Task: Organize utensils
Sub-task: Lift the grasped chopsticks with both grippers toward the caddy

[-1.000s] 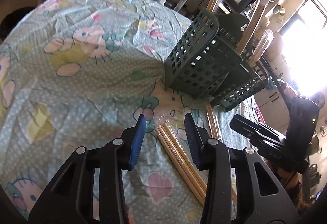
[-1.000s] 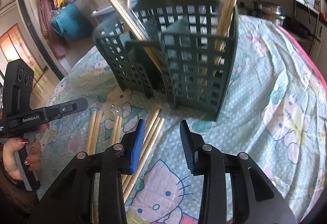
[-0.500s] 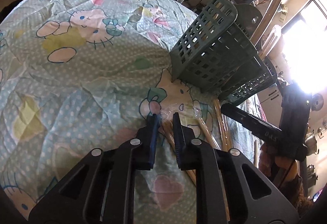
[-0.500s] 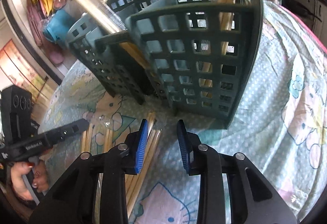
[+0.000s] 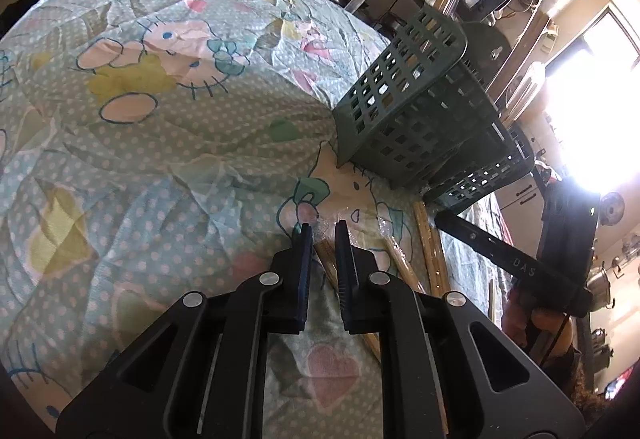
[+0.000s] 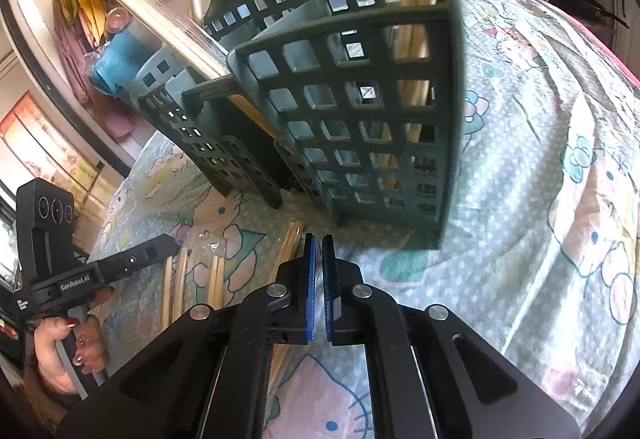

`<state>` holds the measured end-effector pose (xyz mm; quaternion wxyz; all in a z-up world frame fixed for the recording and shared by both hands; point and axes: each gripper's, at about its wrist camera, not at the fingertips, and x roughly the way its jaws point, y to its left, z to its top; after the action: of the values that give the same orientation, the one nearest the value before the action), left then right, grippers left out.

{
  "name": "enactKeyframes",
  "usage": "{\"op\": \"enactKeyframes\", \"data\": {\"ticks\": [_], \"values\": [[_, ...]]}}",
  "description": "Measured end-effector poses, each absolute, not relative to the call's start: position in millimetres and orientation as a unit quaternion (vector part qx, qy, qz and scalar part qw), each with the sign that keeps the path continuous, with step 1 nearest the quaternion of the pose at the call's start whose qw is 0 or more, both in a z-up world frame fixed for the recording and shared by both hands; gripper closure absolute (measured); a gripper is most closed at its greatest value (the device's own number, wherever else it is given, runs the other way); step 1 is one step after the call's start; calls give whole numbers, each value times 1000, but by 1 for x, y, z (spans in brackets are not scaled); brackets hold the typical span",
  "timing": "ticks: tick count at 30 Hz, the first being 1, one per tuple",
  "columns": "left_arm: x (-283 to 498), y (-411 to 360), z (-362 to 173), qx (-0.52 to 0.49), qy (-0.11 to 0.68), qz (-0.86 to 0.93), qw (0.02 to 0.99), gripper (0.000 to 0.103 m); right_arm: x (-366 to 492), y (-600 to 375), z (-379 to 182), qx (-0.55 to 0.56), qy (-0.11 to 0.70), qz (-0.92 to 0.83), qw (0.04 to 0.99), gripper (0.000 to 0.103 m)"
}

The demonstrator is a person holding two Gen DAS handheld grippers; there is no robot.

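We've got both grippers, left gripper (image 5: 320, 235) and right gripper (image 6: 319, 243), just closed narrow on wrapped chopstick pairs (image 5: 326, 253) lying near the green basket (image 6: 360, 111), presumably so they can go in.

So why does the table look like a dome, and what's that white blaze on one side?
Left wrist view: the fisheye lens bulges the patterned tablecloth into a dome, and a window at right is blown out to pure white, darkening the green utensil basket. Right wrist view: evenly lit, no glare; the same basket looms large and bent, with dark corners around the round image.
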<state>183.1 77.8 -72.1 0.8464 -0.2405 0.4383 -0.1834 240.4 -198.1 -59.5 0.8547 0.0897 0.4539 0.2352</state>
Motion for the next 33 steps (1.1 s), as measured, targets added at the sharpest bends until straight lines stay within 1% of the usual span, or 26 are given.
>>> {"op": "enactKeyframes", "data": {"ticks": [5,19,33], "values": [[177,82,-60,-244,420,-185,854,95,230,-209,-48,88,437,231,865,100],[162,69,-16,-233,370,-209,875,97,191,-226,14,67,343,239,906,102],[158,31,60,-192,302,-265,896,97,159,-224,79,61,260,261,928,102]]}}
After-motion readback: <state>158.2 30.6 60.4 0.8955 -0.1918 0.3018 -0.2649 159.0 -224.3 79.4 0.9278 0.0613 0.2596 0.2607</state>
